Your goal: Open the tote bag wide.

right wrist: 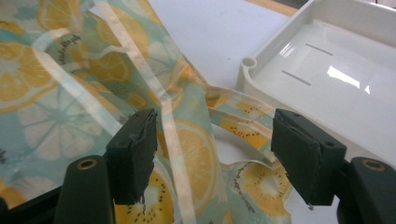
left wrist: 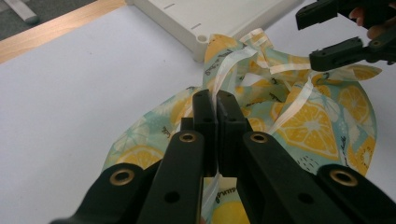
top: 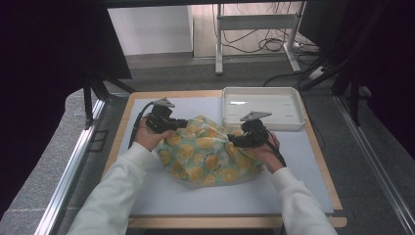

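A crumpled cloth (top: 208, 154) printed with yellow lemon slices on pale green lies in the middle of the white mat. My left gripper (top: 180, 124) sits at the cloth's left edge and is shut on a fold of the cloth (left wrist: 212, 100). My right gripper (top: 234, 141) is at the cloth's right side with its jaws open, and a raised ridge of the cloth (right wrist: 187, 140) runs between the two pads (right wrist: 135, 149) without being pinched. The right gripper (left wrist: 322, 37) also appears open in the left gripper view, at the upper right.
A white plastic tray (top: 262, 105) stands at the back right of the mat, just behind the cloth; its corner (right wrist: 247, 63) is close to my right gripper. The wooden table edge (top: 125, 110) frames the mat. Metal rails run along both sides of the table.
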`<state>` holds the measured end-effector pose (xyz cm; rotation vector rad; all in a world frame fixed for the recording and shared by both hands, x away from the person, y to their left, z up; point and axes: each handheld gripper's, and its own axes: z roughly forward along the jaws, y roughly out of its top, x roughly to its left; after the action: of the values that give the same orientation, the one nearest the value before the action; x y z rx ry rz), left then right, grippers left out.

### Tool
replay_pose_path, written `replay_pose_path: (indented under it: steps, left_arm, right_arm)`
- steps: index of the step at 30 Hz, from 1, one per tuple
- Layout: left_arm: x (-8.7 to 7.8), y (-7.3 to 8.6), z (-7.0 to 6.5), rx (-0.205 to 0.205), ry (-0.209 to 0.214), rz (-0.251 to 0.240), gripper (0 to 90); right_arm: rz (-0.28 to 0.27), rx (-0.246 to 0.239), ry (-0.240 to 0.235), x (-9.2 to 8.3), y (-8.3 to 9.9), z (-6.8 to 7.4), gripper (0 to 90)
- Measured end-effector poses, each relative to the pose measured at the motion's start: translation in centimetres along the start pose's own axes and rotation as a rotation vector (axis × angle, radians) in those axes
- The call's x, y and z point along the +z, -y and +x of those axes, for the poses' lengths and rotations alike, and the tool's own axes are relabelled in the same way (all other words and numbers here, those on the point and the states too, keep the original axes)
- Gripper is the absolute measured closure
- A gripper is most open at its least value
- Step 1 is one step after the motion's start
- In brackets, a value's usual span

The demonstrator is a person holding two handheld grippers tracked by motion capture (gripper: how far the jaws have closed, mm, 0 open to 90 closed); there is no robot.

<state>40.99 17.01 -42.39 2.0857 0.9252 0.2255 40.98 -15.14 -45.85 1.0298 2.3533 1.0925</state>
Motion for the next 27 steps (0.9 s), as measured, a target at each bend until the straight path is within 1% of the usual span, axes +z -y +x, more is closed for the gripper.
replay_pose_path:
  steps: [2,4,7,9,10,12,13,14,15,16,17,18,19,20,21,22,23,24,25,26,27]
  left_arm:
    - [0.0,0.0,0.0,-0.002,-0.001,-0.001,89.7]
    - [0.0,0.0,0.0,-0.003,-0.001,-0.005,89.7]
    - [0.0,0.0,0.0,-0.002,-0.001,-0.003,89.7]
    - [-0.1,0.0,0.0,-0.003,0.001,-0.004,89.7]
    - [-0.1,0.0,0.1,-0.006,0.004,-0.006,89.7]
    - [-0.1,0.0,0.1,-0.007,0.003,-0.007,89.7]
    - [-0.1,0.0,0.1,-0.007,0.003,-0.007,89.6]
    - [-0.1,0.0,0.1,-0.011,0.004,-0.008,89.7]
    - [-0.1,0.0,0.1,-0.011,0.004,-0.008,89.7]
    - [-0.2,0.0,0.1,-0.011,0.005,-0.009,89.7]
    - [-0.2,0.0,0.2,-0.010,0.004,-0.009,89.7]
    - [-0.2,0.0,0.2,-0.010,0.003,-0.009,89.6]
    - [-0.2,0.0,0.2,-0.010,0.003,-0.009,89.7]
    - [-0.2,0.0,0.2,-0.011,0.002,-0.009,89.7]
    - [-0.2,0.0,0.2,-0.011,0.001,-0.009,89.7]
    - [-0.2,0.1,0.3,-0.010,0.002,-0.007,89.7]
    - [-0.2,0.1,0.3,-0.010,0.002,-0.007,89.6]
    - [-0.2,0.1,0.2,-0.008,0.002,-0.005,89.6]
    - [-0.2,0.1,0.2,-0.008,0.002,-0.005,89.7]
    - [-0.2,0.0,0.1,-0.005,0.002,-0.005,89.7]
    - [-0.2,0.0,0.1,-0.005,0.002,-0.005,89.7]
  right_arm:
    - [0.004,0.001,0.001,0.2,0.0,0.0,31.5]
    - [0.018,0.003,-0.006,0.8,-0.1,-0.1,31.5]
    - [0.028,-0.003,-0.016,1.2,-0.1,0.1,31.5]
    - [0.044,-0.024,-0.022,1.7,-0.1,0.5,31.7]
    - [0.050,-0.029,-0.019,1.9,-0.1,0.6,32.3]
    - [0.059,-0.026,-0.020,2.1,-0.1,0.7,35.2]
    - [0.059,-0.026,-0.020,2.1,-0.1,0.7,35.2]
    - [0.079,-0.028,-0.015,2.4,0.0,0.7,40.9]
    - [0.079,-0.028,-0.015,2.4,0.0,0.7,40.9]
    - [0.090,-0.023,-0.008,2.5,0.0,0.7,46.5]
    - [0.097,-0.018,-0.004,2.5,0.1,0.7,53.8]
    - [0.102,-0.008,-0.008,2.5,0.1,0.6,66.1]
    - [0.102,-0.008,-0.008,2.5,0.1,0.6,66.1]
    - [0.102,0.001,-0.021,2.4,0.1,0.5,71.8]
    - [0.102,0.010,-0.037,2.3,0.1,0.3,80.5]
    - [0.102,0.017,-0.043,2.2,0.1,0.2,83.5]
    - [0.102,0.017,-0.043,2.2,0.1,0.2,83.5]
    - [0.099,0.027,-0.053,2.0,0.1,0.0,87.2]
    - [0.099,0.027,-0.053,2.0,0.1,0.0,87.2]
    - [0.082,0.025,-0.063,1.8,0.1,-0.2,87.8]
    - [0.082,0.025,-0.063,1.8,0.1,-0.2,87.8]
